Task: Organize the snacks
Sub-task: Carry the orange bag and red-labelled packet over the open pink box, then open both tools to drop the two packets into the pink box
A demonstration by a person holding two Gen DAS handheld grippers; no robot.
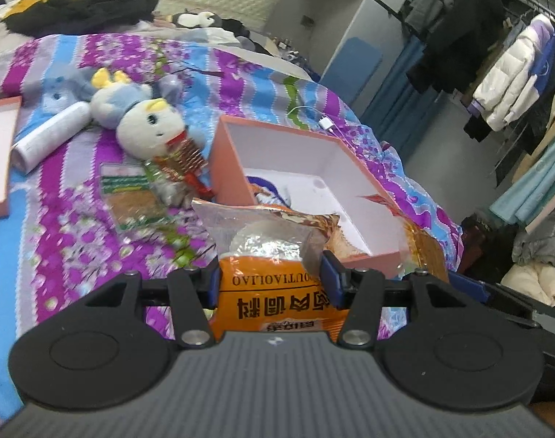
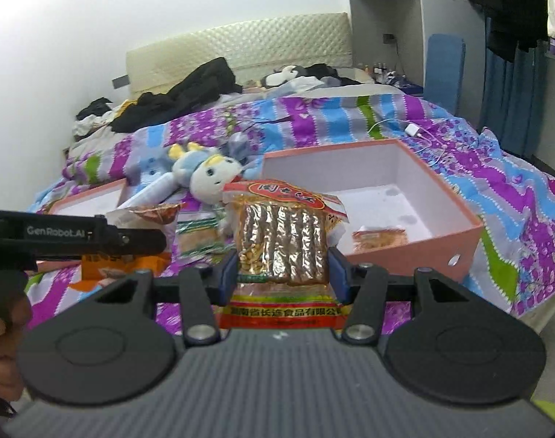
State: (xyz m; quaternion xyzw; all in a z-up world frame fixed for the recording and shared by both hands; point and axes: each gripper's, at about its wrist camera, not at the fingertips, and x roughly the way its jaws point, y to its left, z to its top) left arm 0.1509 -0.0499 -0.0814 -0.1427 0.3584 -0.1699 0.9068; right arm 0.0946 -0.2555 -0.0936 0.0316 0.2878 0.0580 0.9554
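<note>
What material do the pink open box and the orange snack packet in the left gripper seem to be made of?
Pink open box: probably matte cardboard, judging by its stiff, straight walls and dull white inside. Orange snack packet held in the left hand-held gripper: likely glossy plastic film, since it is crinkled, shiny and partly transparent.

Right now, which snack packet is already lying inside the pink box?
The small orange packet on the pink box floor. The orange seasoning packet is clamped in the left gripper, the red-topped packet in the right gripper.

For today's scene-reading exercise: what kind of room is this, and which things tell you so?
Most likely a bedroom: a bed with a padded headboard, a floral quilt with a plush toy on it, and coats on a clothes rack.
</note>
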